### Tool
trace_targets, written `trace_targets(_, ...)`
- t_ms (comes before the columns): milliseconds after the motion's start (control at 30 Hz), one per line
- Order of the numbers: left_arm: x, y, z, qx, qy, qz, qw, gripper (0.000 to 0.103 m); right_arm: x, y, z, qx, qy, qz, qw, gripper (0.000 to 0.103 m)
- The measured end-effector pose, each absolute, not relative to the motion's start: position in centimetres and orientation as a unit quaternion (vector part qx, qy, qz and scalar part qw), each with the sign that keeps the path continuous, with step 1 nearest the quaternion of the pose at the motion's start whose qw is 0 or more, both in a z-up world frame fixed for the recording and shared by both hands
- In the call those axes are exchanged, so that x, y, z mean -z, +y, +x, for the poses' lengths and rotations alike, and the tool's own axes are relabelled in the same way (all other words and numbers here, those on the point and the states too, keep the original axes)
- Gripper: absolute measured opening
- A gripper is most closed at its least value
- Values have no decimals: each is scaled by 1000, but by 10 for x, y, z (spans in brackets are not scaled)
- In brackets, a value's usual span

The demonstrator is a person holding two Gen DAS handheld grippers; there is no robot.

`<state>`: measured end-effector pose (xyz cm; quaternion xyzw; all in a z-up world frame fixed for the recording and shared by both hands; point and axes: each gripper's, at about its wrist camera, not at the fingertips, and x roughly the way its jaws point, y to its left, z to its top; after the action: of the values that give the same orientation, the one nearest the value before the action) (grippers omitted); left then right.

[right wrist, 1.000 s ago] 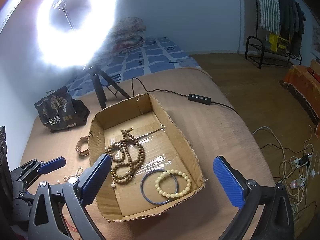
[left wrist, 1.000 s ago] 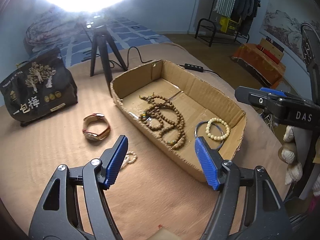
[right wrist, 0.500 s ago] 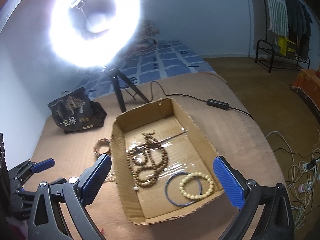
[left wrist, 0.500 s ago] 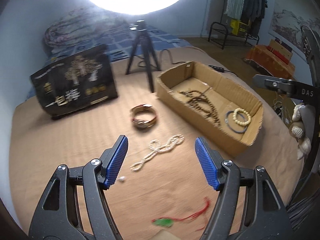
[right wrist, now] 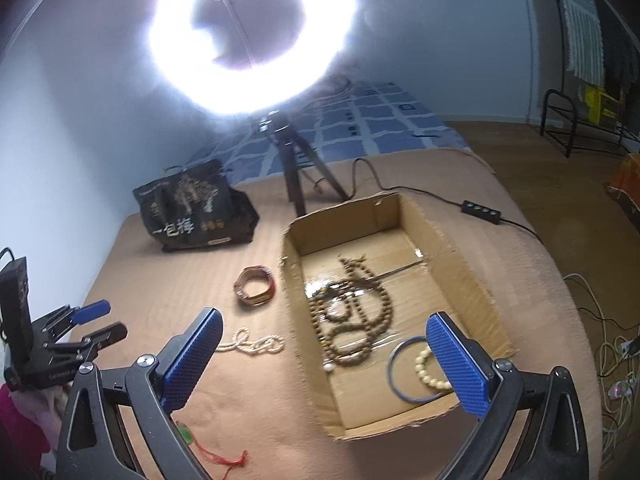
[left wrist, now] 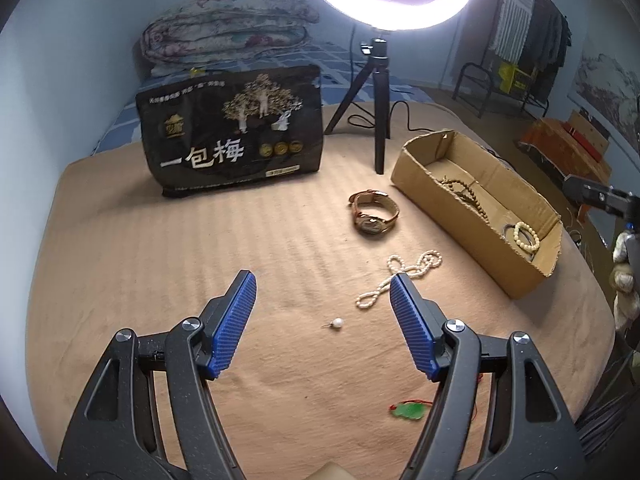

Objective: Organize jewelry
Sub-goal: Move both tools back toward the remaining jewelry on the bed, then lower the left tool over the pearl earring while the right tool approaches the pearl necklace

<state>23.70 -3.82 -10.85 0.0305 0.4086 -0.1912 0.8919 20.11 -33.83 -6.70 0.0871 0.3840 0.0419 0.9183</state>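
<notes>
A shallow cardboard box (left wrist: pixel 448 194) (right wrist: pixel 468 276) holds a brown bead necklace (right wrist: pixel 352 320), a blue bangle (right wrist: pixel 396 368) and a cream bead bracelet (right wrist: pixel 424 368). On the tan cloth lie a wristwatch (left wrist: pixel 374 212) (right wrist: pixel 256 292), a pearl necklace (left wrist: pixel 400 276) (right wrist: pixel 256 344), a single pearl earring (left wrist: pixel 338 323) and a green pendant on red cord (left wrist: pixel 408 411) (right wrist: pixel 186 434). My left gripper (left wrist: pixel 323 300) is open and empty, above the earring. My right gripper (right wrist: pixel 324 344) is open and empty, over the box's near left wall.
A black snack bag (left wrist: pixel 236 136) stands at the back left. A ring light on a tripod (left wrist: pixel 380 92) stands behind the box, its cable and switch (right wrist: pixel 482 212) trailing right. A folded quilt (left wrist: pixel 228 36) lies beyond the cloth's edge.
My left gripper has swung left from over the box to the loose jewellery on the cloth. My right gripper has shifted slightly left. Both stay open.
</notes>
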Motion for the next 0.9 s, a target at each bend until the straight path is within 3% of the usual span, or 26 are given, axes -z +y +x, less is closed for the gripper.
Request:
trace_targets(300,124,-27,238,199,419,28,886,71,80,-292,201,-90,398,57,911,102)
trace_targets(633,143,-35,233,226,436,40,870,53,101,-261,203,-126,422,35,897,91)
trace_targets(733,147,-41,231,238,440,47,865,42,111,-251,206,-132,434,22,891,88)
trace_targets(900,158,-47,229,252,448,57,856,41,129,-239,214,-134,454,9,881,83)
